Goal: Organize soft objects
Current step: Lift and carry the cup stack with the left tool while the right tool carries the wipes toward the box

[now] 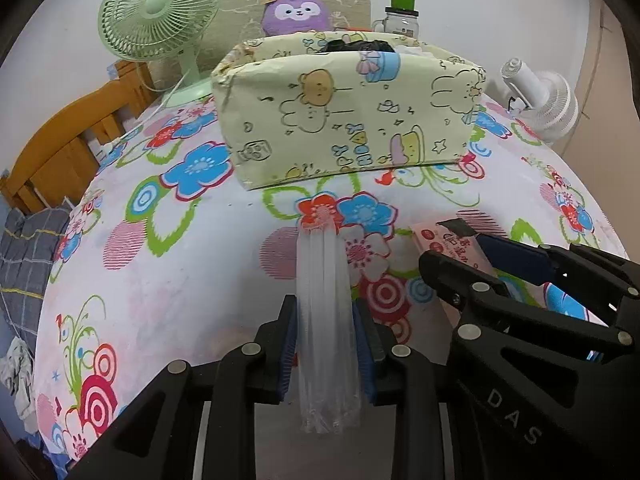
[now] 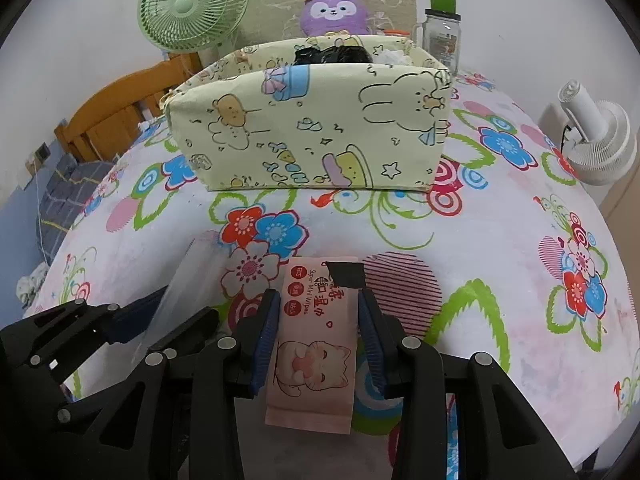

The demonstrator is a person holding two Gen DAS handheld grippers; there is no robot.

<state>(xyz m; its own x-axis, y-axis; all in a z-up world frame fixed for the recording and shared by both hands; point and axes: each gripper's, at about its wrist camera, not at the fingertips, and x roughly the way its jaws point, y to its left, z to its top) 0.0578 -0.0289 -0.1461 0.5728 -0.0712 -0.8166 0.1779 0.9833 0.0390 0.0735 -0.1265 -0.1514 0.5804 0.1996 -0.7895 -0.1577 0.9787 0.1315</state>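
Upper middle of both views: I see the fabric bin (image 1: 352, 120) standing open-topped on the floral bedsheet (image 1: 160, 300), printed with bears and rabbits. Inside it, a black crumpled item (image 1: 356, 46) near the middle, something white (image 2: 390, 55) to its right; the rest is hidden by the wall.

Bare sheet lies between the bin's front wall and my fingers. The bed's left edge curves down the left of the left wrist view.

My left gripper (image 1: 326, 340) is clamped on the clear plastic bag (image 1: 326, 320), its long axis running from the jaws up toward the bin.

My right gripper (image 2: 316, 336) grips the pink wipes pack (image 2: 314, 344), long axis likewise toward the bin, black flap (image 2: 347, 273) at the far end.
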